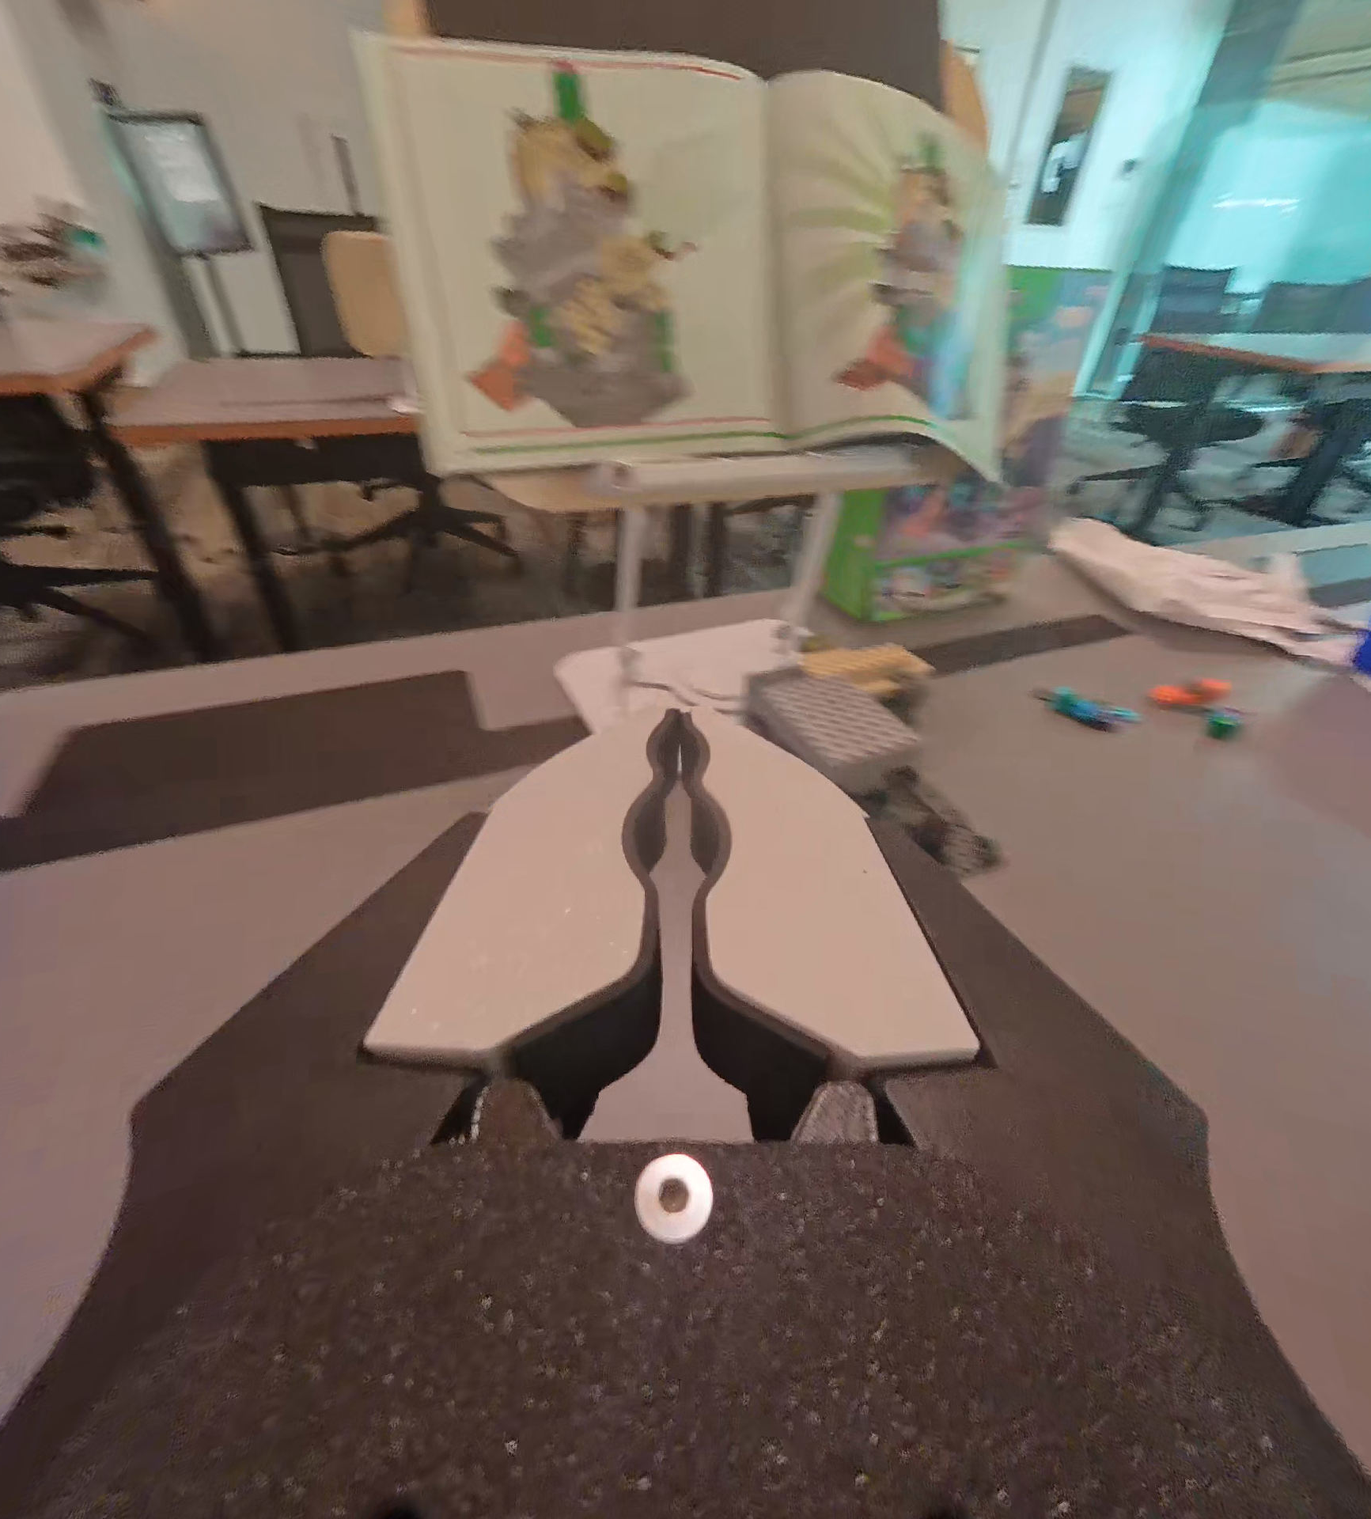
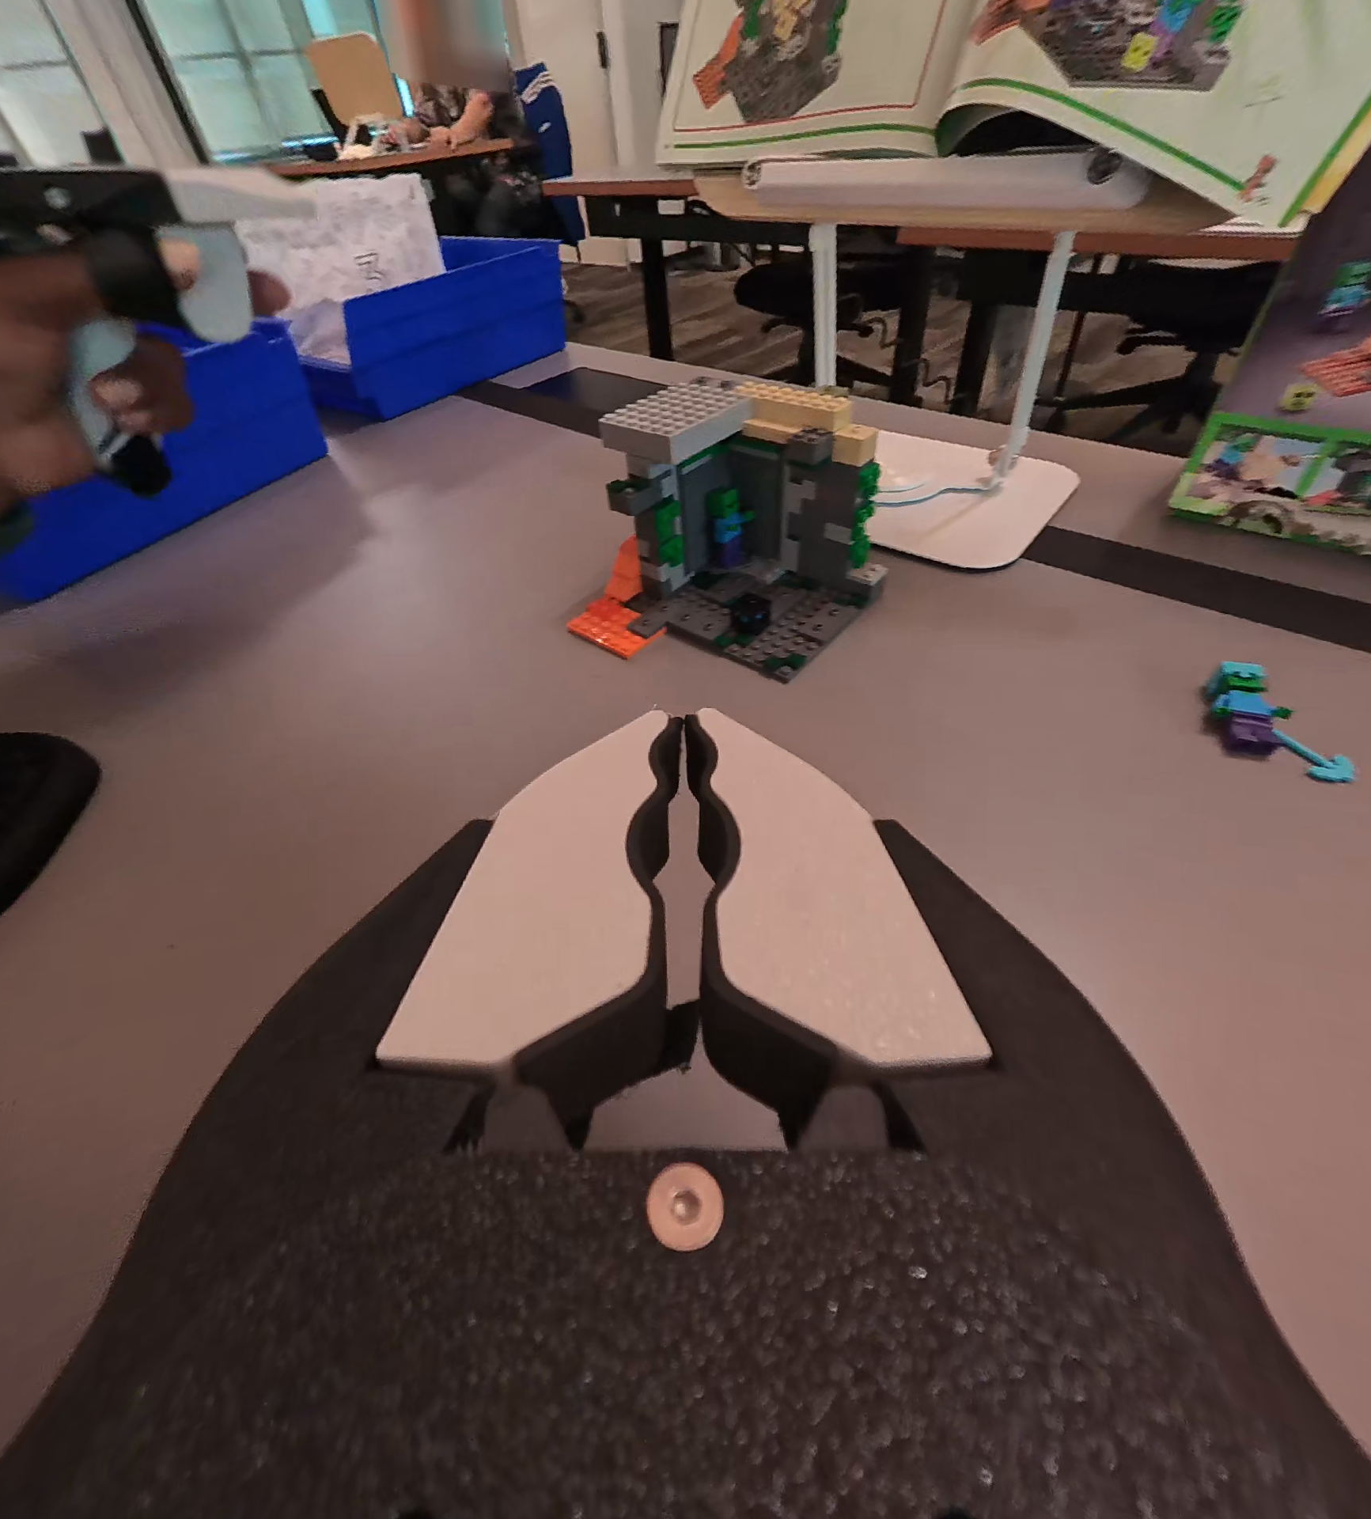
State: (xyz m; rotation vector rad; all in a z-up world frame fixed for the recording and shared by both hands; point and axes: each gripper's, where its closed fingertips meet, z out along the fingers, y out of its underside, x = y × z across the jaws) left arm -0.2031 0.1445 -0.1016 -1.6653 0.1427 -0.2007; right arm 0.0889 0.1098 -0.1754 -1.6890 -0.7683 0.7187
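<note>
My left gripper [image 1: 679, 723] is shut with nothing between its pads, held above the grey table [image 1: 1158, 863]. The toy brick building [image 1: 834, 723] sits just ahead and to its right. My right gripper [image 2: 683, 723] is shut and empty, low over the table [image 2: 337, 740], a short way in front of the same brick building [image 2: 739, 526]. The building has grey walls, a tan roof, green bits and an orange plate; a small figure [image 2: 729, 526] stands inside. The left gripper [image 2: 131, 271] also shows at the upper left of the right wrist view, held in a hand.
An open instruction book [image 1: 665, 263] rests on a white stand [image 2: 969, 501] behind the building. A loose toy figure with a teal tool [image 2: 1249, 711] lies right. Blue bins [image 2: 435, 320] stand at the left, a green set box [image 2: 1339, 394] at the right. Small loose pieces [image 1: 1134, 699] lie on the table. About 30 cm separates my left fingertips from my right. Both grippers' tips are roughly 25 cm from the small figure [image 2: 729, 526].
</note>
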